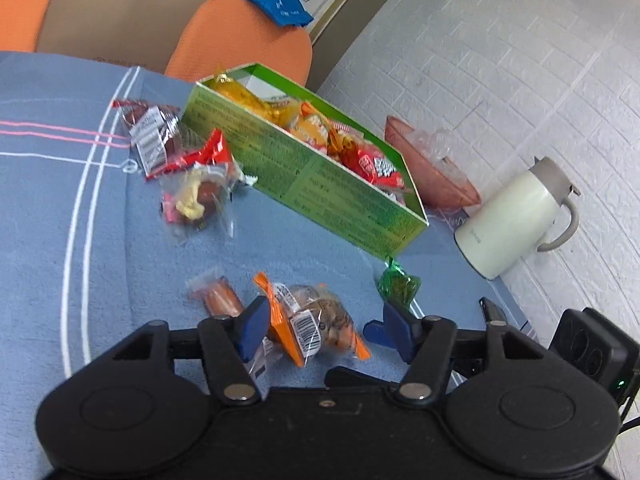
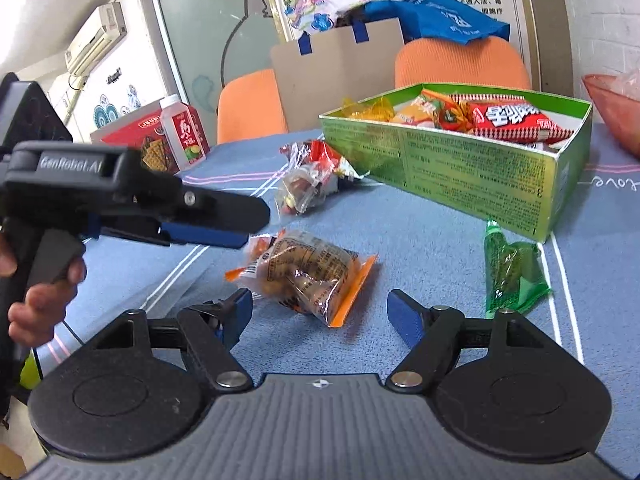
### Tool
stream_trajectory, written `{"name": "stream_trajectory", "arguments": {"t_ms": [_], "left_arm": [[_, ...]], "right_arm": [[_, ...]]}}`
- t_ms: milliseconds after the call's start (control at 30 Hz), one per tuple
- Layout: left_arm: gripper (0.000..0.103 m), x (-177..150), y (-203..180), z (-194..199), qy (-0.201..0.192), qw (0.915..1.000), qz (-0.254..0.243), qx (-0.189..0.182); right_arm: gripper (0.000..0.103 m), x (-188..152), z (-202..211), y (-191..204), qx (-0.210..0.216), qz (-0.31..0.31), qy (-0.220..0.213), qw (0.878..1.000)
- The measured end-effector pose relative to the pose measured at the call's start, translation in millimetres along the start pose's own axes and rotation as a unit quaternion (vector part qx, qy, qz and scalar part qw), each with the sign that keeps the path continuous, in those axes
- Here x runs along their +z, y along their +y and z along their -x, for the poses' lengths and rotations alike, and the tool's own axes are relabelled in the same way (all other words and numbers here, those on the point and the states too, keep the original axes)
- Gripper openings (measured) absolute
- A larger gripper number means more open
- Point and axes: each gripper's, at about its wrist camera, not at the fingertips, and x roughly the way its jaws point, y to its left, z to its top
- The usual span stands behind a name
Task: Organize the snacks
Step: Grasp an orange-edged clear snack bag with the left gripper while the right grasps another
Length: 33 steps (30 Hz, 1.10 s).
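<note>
A green box [image 1: 304,172] [image 2: 460,168] holds several wrapped snacks. An orange-edged snack pack [image 1: 312,322] [image 2: 308,276] lies on the blue cloth. My left gripper [image 1: 320,322] is open with its fingers on either side of this pack; it also shows from the side in the right wrist view [image 2: 224,236]. My right gripper [image 2: 320,308] is open and empty, just short of the same pack. A green candy pack [image 1: 398,286] [image 2: 512,268] lies near the box corner. A sausage stick [image 1: 218,298], a clear pack [image 1: 196,196] and red packs [image 1: 160,136] lie loose.
A white kettle [image 1: 516,220] and a pink bowl [image 1: 432,168] stand by the brick wall. A black power strip [image 1: 592,352] sits at the table's right edge. Orange chairs [image 2: 460,62] stand behind the table. A red biscuit box [image 2: 136,140] and a drink bottle [image 2: 184,132] stand far left.
</note>
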Motion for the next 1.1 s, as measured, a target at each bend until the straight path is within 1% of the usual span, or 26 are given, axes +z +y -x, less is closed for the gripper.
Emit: {"name": "stream_trajectory", "arguments": {"t_ms": [33, 67, 100, 133, 167, 233, 300, 333, 367, 500, 533, 567, 667, 767, 1100], "left_arm": [[0.090, -0.7, 1.7, -3.8, 0.003, 1.0000, 0.002, 0.004], [0.083, -0.5, 3.7, -7.1, 0.005, 1.0000, 0.003, 0.004], [0.083, -0.7, 7.8, -9.9, 0.011, 0.9999, 0.006, 0.003], [0.078, -0.8, 13.8, -12.8, 0.017, 0.9998, 0.012, 0.002], [0.080, -1.2, 19.1, -13.9, 0.021, 0.9996, 0.020, -0.004], [0.077, -2.3, 26.4, -10.4, 0.020, 0.9990, 0.039, -0.010], [0.082, -2.9, 24.4, -3.8, 0.012, 0.9992, 0.037, -0.012], [0.094, -2.8, 22.6, -1.4, 0.007, 0.9993, 0.035, -0.013], [0.103, -2.2, 21.5, -0.1, 0.005, 0.9993, 0.034, -0.015], [0.103, -1.2, 23.4, -3.3, 0.004, 0.9991, 0.040, -0.015], [0.097, -2.1, 25.4, -4.7, 0.009, 0.9988, 0.045, -0.018], [0.095, -3.5, 27.4, -5.0, 0.013, 0.9984, 0.051, -0.023], [0.097, -6.8, 28.2, 1.0, 0.004, 0.9980, 0.059, -0.023], [0.098, -6.0, 29.3, 5.5, -0.006, 0.9977, 0.064, -0.024], [0.096, -5.1, 33.7, 4.4, -0.011, 0.9965, 0.077, -0.030]], "right_arm": [[0.103, 0.1, -1.4, -0.7, -0.001, -0.001, 0.003, 1.000], [0.103, 0.2, -2.2, -0.9, -0.004, -0.002, 0.005, 1.000], [0.103, 0.6, -2.3, -1.1, -0.006, -0.002, 0.006, 1.000], [0.103, 1.2, -1.9, -1.9, -0.006, -0.003, 0.005, 1.000], [0.103, 2.0, -1.9, -3.1, -0.004, -0.005, 0.005, 1.000], [0.101, 3.4, -3.0, -5.3, 0.000, -0.008, 0.007, 1.000], [0.094, 3.8, -5.4, -6.0, 0.005, -0.008, 0.010, 1.000], [0.092, 3.5, -6.8, -6.0, 0.006, -0.008, 0.011, 1.000], [0.088, 3.0, -8.1, -6.2, 0.006, -0.010, 0.013, 1.000], [0.086, 4.0, -10.4, -8.3, 0.010, -0.023, 0.012, 1.000], [0.086, 4.8, -10.6, -8.6, 0.012, -0.023, 0.012, 1.000], [0.086, 5.0, -10.7, -8.2, 0.012, -0.022, 0.012, 1.000], [0.084, 5.9, -12.8, -7.3, 0.016, -0.017, 0.012, 1.000], [0.080, 6.6, -15.4, -6.1, 0.021, -0.019, 0.014, 1.000], [0.082, 8.4, -13.4, -3.2, 0.020, -0.021, 0.008, 1.000]]}}
